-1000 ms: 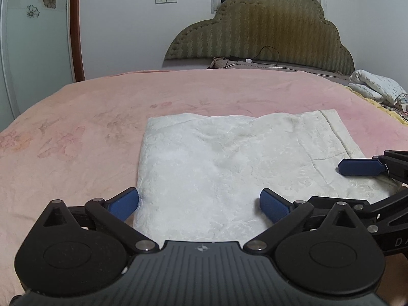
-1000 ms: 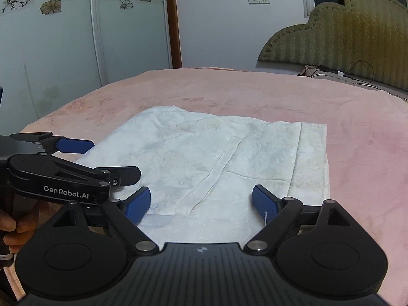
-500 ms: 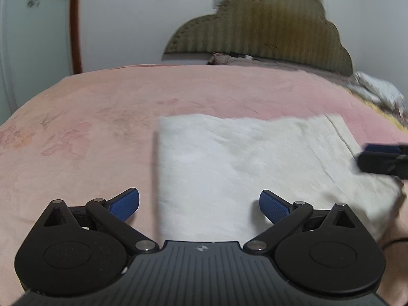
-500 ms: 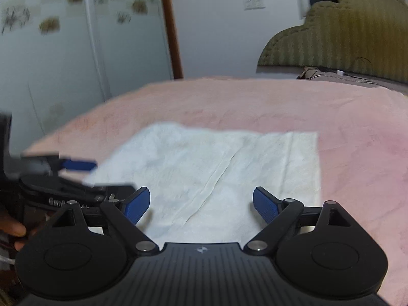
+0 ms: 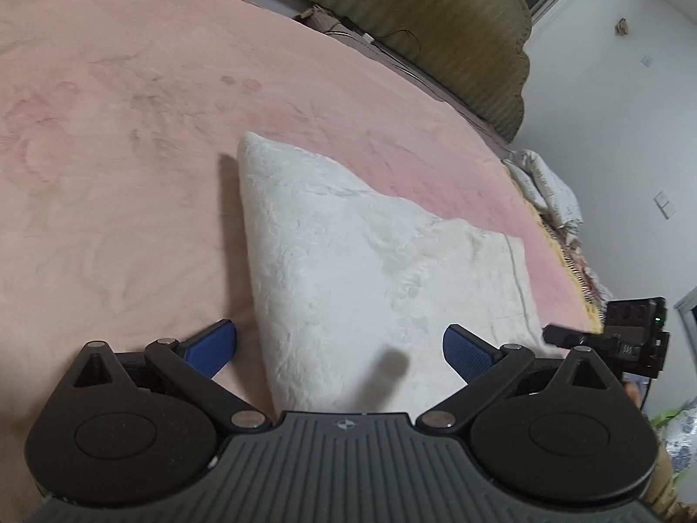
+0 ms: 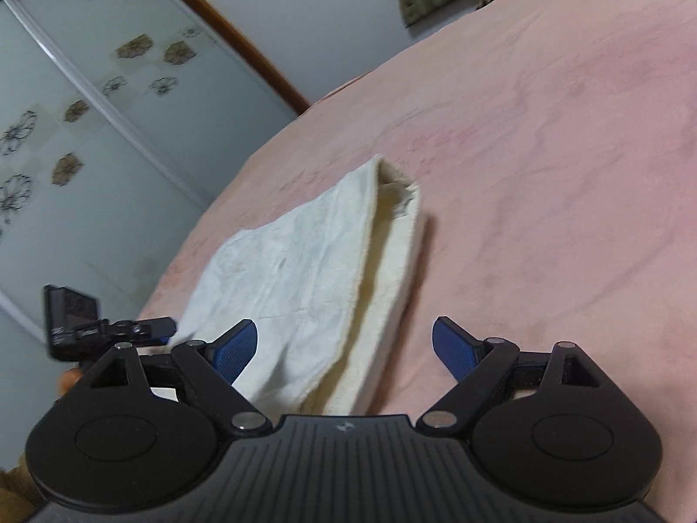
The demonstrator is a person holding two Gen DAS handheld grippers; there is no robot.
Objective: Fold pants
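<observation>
The white pants point(image 5: 370, 270) lie folded into a thick rectangle on the pink bed cover point(image 5: 109, 152). My left gripper point(image 5: 340, 348) is open and straddles the near left corner of the bundle without its pads touching the cloth. In the right wrist view the pants point(image 6: 305, 270) show their layered right edge. My right gripper point(image 6: 344, 348) is wide but its jaws are closing, with the near right corner of the pants between them and not pressed. Each gripper shows at the edge of the other's view: the right gripper point(image 5: 610, 340) and the left gripper point(image 6: 109, 331).
An olive padded headboard point(image 5: 414, 13) stands at the far end of the bed. A crumpled patterned cloth point(image 5: 549, 191) lies at the bed's right edge. A sliding wardrobe door with flower prints point(image 6: 87, 130) stands beyond the left side. Bare pink cover point(image 6: 544, 152) stretches right of the pants.
Both grippers have slid apart along the near side of the pants, the left toward the left end and the right toward the right end, and both have rolled, so the views tilt.
</observation>
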